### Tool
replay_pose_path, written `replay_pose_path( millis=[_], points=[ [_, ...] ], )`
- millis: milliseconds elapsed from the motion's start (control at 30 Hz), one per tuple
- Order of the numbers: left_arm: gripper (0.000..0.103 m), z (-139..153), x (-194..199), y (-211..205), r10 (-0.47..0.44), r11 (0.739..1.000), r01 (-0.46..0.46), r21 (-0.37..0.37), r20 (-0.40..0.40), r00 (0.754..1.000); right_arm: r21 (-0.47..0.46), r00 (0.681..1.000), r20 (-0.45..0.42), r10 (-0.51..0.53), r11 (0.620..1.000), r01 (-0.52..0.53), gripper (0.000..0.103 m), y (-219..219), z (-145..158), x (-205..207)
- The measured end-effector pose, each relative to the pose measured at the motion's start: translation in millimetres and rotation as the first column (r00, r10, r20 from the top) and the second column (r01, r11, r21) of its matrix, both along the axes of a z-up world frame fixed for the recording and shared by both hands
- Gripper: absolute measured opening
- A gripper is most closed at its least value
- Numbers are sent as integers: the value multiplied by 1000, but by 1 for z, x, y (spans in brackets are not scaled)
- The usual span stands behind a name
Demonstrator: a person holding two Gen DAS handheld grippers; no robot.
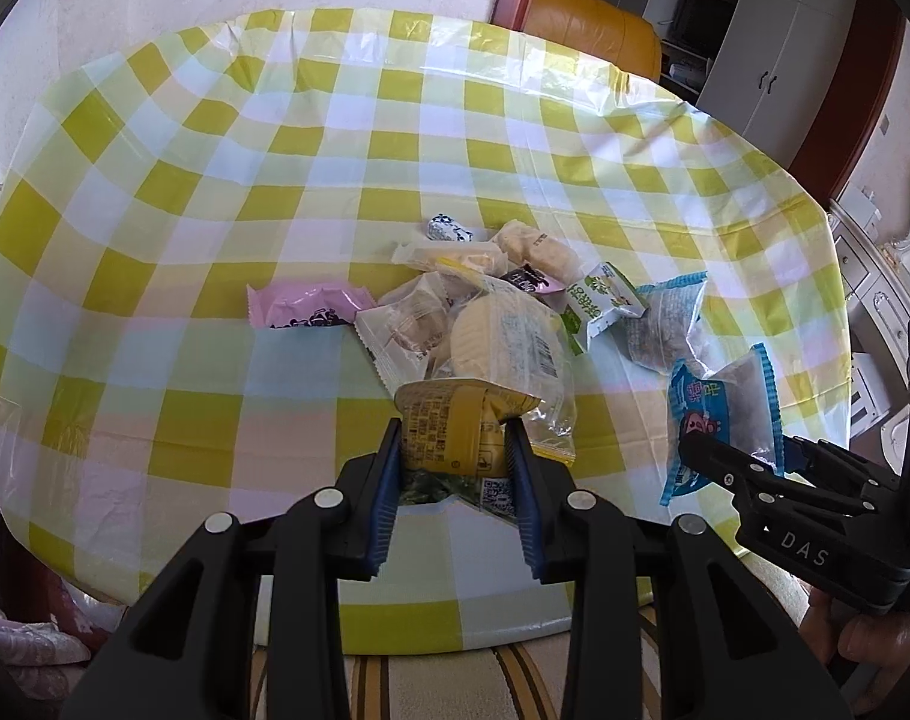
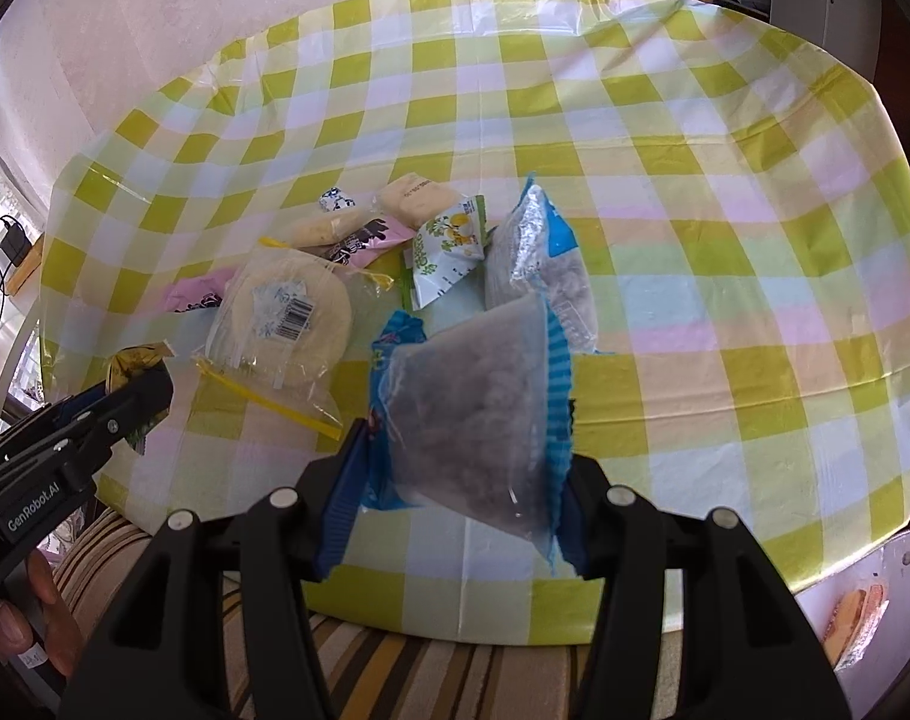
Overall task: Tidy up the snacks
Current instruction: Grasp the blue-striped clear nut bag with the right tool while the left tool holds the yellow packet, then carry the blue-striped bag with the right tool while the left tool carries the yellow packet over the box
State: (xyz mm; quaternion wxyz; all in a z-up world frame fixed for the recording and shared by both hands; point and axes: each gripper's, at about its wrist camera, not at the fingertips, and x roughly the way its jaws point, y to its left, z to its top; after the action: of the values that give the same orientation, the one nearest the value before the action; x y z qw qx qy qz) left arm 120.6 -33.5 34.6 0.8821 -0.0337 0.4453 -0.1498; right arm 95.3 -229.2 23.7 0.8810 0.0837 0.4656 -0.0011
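Yellow packet [image 1: 449, 435] between left jaws — blue packet [image 2: 473, 414] between right.

Snack packets clustered on a checked tabletop

The tabletop [image 1: 215, 192], covered in a yellow-green and white checked plastic cloth, holds a loose heap: a pink wrapper [image 1: 308, 305], a round pale cake in a clear bag [image 1: 503, 339], a green-and-white sachet [image 1: 602, 303], a blue-edged packet [image 1: 665, 324], and a small blue-and-white candy [image 1: 449, 229] at the far side.
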Motion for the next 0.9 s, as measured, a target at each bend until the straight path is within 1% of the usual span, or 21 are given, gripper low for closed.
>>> replay_pose_path(
  millis=[67,200,300,400,533,667,733,900],
  points=[
    [33,3,-5,-11,-27,1000,27,-5,4,1000,-1,1000,7,-15,1000,15,54,-7,3,-7],
    [33,6,-13,-36,-90,996,90,-14,5,996,-4,998,11,-54,999,54,49,-24,9,-22],
    [33,6,-20,-55,-141,990,141,-23,2,990,-13,996,17,-85,996,85,49,-38,13,-36],
    [33,5,-26,-74,-186,982,186,-23,-3,983,-20,994,9,-112,993,112,48,-50,11,-48],
    [33,3,-32,-92,-227,974,227,-23,-18,974,1,991,-13,-133,991,133,47,-64,7,-63],
    [33,5,-37,-109,-261,965,259,-42,-34,965,-11,985,-7,-172,985,172,46,-79,12,-81],
    [32,7,-42,-122,-294,955,292,-48,-34,955,-19,981,-3,-195,981,194,46,-87,15,-92],
    [33,9,-62,-160,-395,918,392,-60,-47,917,-42,967,4,-254,966,254,45,-111,21,-122]
  ],
)
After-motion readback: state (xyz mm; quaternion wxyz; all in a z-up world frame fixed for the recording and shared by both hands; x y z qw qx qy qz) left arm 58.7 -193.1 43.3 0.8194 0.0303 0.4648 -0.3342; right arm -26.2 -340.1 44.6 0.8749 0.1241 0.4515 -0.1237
